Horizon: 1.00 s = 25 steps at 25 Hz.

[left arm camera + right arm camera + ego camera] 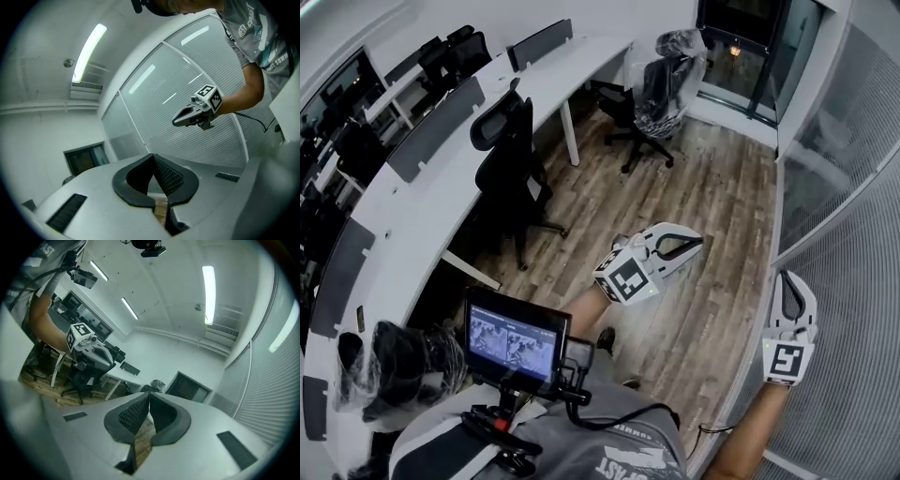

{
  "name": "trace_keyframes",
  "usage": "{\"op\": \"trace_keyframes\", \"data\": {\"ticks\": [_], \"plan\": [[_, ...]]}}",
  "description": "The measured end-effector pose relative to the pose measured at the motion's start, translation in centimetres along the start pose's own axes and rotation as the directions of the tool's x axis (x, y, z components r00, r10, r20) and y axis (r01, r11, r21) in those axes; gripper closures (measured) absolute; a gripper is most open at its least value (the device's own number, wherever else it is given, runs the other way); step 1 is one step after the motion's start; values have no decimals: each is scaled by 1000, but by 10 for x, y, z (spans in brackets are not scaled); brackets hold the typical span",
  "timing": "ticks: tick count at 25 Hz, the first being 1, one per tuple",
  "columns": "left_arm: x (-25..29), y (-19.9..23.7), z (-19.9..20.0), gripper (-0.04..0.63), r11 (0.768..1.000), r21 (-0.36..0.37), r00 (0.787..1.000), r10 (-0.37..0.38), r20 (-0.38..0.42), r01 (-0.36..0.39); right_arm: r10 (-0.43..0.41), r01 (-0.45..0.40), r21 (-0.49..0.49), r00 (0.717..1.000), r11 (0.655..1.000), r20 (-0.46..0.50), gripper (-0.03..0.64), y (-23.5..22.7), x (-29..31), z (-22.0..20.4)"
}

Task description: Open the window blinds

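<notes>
With nothing yet to grip, the left gripper [694,244] and right gripper [788,278] keep jaws pressed together, empty, near the apparently untouched blinds [862,309] at three o'clock.

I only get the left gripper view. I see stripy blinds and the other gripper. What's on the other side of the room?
Observer: The head view shows a long white desk with black chairs along it.
Operator: Is the right gripper holding anything?
Observer: No. In the right gripper view its jaws are together, with nothing between them.
Operator: Does the person carry anything else?
Observer: Yes, a small lit screen on a mount at their chest.
</notes>
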<state>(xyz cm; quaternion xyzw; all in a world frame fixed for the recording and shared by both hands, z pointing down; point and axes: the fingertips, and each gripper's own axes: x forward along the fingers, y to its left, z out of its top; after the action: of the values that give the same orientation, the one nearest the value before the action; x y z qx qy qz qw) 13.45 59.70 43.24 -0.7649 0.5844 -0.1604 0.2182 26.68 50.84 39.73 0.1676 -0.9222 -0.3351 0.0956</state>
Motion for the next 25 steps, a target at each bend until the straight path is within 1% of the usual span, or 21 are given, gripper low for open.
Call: {"op": "trace_keyframes", "data": {"ticks": [3, 5, 8, 12, 15, 17, 21, 25], "plan": [[33, 31, -29, 595, 1000, -18, 1000, -14, -6, 13, 5, -5, -6, 1000, 1000, -28, 618, -18, 40, -21], [56, 56, -50, 595, 999, -31, 1000, -24, 4, 24, -3, 2, -18, 999, 1000, -38, 618, -29, 69, -32], [90, 102, -70, 595, 998, -35, 998, -41, 43, 43, -31, 29, -24, 997, 999, -68, 618, -53, 112, -41], [128, 176, -83, 595, 998, -26, 992, -53, 117, 56, -82, 76, -63, 991, 995, -101, 618, -90, 175, -35], [143, 210, -99, 595, 997, -9, 988, -78, 136, 79, -113, 105, -79, 987, 991, -114, 618, -104, 212, -34], [152, 232, -110, 595, 996, -8, 987, -83, 141, 85, -125, 118, -66, 985, 991, -117, 618, -109, 233, -36], [158, 262, -129, 595, 996, -27, 985, -77, 153, 82, -121, 113, -57, 982, 992, -148, 618, -114, 269, -44], [162, 290, -146, 595, 997, -46, 987, -50, 154, 57, -115, 107, -56, 982, 993, -152, 618, -126, 302, -45]]}}
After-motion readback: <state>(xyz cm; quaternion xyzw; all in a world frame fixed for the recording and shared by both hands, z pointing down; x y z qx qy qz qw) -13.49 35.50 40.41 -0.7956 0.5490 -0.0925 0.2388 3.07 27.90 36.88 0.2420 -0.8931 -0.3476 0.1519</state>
